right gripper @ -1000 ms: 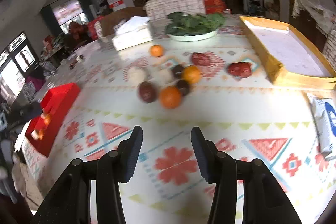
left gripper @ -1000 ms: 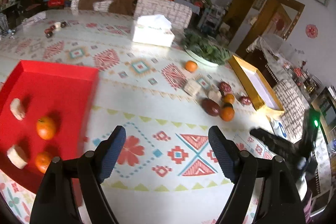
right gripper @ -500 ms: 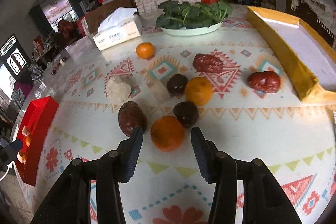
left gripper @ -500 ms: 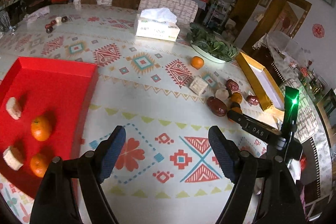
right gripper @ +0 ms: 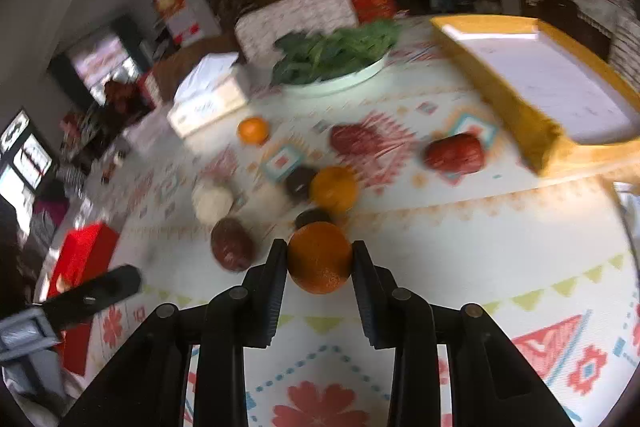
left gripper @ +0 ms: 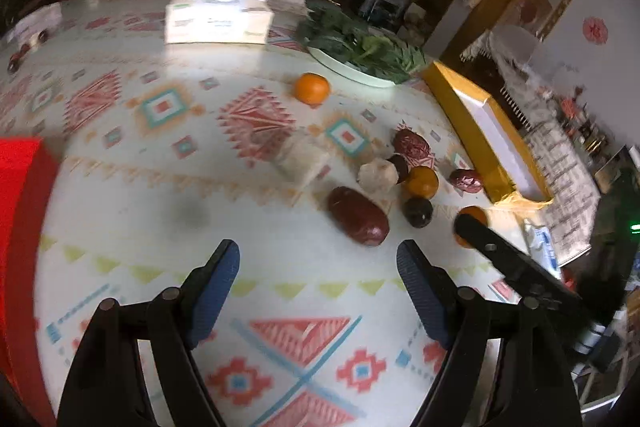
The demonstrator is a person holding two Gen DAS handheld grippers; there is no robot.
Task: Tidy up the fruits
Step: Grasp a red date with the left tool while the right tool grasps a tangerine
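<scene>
right gripper [right gripper: 319,259] closing on a tangerine [right gripper: 319,257], pads touching both sides, just above the patterned tablecloth [right gripper: 460,247], near a large red date [right gripper: 232,244]. left gripper [left gripper: 318,267] spread wide, nothing between, over bare cloth short of the fruit cluster.

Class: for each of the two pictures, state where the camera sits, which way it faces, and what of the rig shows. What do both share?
Left wrist: on the left gripper, looking down across the table; open jaws.
Right wrist: on the right gripper, facing the fruit; jaws closing on an orange.
Shared: yellow tray, greens plate, tissue box.
</scene>
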